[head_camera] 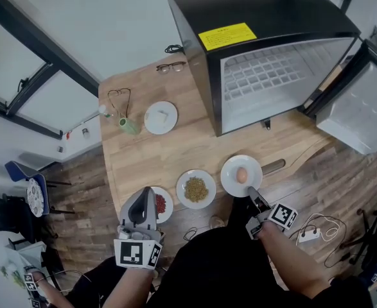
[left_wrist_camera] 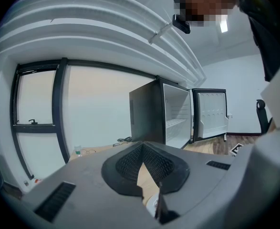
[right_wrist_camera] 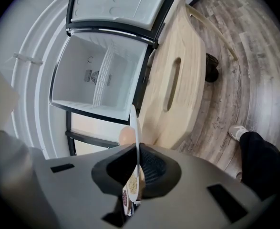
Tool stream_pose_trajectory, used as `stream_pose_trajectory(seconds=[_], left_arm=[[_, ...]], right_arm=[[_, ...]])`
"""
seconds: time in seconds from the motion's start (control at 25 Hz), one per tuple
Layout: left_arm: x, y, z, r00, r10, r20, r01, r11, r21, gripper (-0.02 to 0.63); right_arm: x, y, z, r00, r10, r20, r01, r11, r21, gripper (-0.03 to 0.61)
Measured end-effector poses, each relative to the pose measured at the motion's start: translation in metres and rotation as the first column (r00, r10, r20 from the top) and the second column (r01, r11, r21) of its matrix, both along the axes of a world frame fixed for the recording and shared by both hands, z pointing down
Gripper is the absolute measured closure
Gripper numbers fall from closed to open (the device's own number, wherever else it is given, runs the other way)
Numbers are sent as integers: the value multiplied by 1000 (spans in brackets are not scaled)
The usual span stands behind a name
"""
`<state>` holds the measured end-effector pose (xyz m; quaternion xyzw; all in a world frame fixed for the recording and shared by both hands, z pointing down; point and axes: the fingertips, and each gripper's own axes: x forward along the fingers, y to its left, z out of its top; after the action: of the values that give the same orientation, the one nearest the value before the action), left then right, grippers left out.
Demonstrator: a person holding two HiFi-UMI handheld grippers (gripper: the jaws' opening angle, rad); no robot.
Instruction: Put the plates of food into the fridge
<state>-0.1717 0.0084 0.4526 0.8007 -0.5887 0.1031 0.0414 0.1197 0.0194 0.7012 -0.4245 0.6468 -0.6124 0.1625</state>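
Observation:
Several white plates lie on the wooden table (head_camera: 137, 159). One bears an egg (head_camera: 241, 175), one grains (head_camera: 196, 189), one a pale block (head_camera: 160, 117), and one red food (head_camera: 162, 205). My right gripper (head_camera: 251, 192) is shut on the near rim of the egg plate (head_camera: 230, 172). In the right gripper view the gripper (right_wrist_camera: 136, 149) pinches that rim (right_wrist_camera: 135, 123) edge-on, with the egg (right_wrist_camera: 126, 135) beside it. My left gripper (head_camera: 144, 192) hovers over the red-food plate, hiding its left part. In its own view the left gripper (left_wrist_camera: 142, 146) is shut, with nothing between the tips.
The black fridge (head_camera: 265, 76) stands on the table's far right, its door (head_camera: 361, 108) swung open to the right and its white inside (right_wrist_camera: 99, 73) showing. Spectacles (head_camera: 170, 67) and a green bottle (head_camera: 128, 126) lie at the back. Cables (head_camera: 316, 233) lie on the floor.

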Motion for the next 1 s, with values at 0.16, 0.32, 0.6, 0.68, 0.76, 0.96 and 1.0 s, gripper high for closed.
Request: stream_pose_trajectory(seconds=[0.16,0.32,0.6,0.68,0.76,0.96,1.0], left_arm=[[7,-5,-4,1000,22,-14,-22,1000,20,611],[10,-13,-10,999,29,-33,-28,999,37,611],[23,-28,-18,997,54,-51,-50,996,72,611],[30,-32,-21,996,62,-59,-57,995,81,611],[37,-36,-24,995,72,-68,-66,994,92,611],[51,-48,-34,993,101,-63,-92,988,125,611],[54,-51,-35,993,104,-60,-96,987,128,611]], right_arm=[[6,-7,-18,1000,8,-1,-8,999,35,546],[13,-12,-36,999,37,14,-38,998,45,546],[21,-28,-68,998,50,26,-52,995,79,546],[27,-32,-77,999,49,12,-50,994,94,546],[33,-34,-84,999,48,-5,-47,994,101,546],[37,-47,-107,999,51,18,-53,990,134,546],[39,-49,-111,998,52,18,-54,989,137,546]])
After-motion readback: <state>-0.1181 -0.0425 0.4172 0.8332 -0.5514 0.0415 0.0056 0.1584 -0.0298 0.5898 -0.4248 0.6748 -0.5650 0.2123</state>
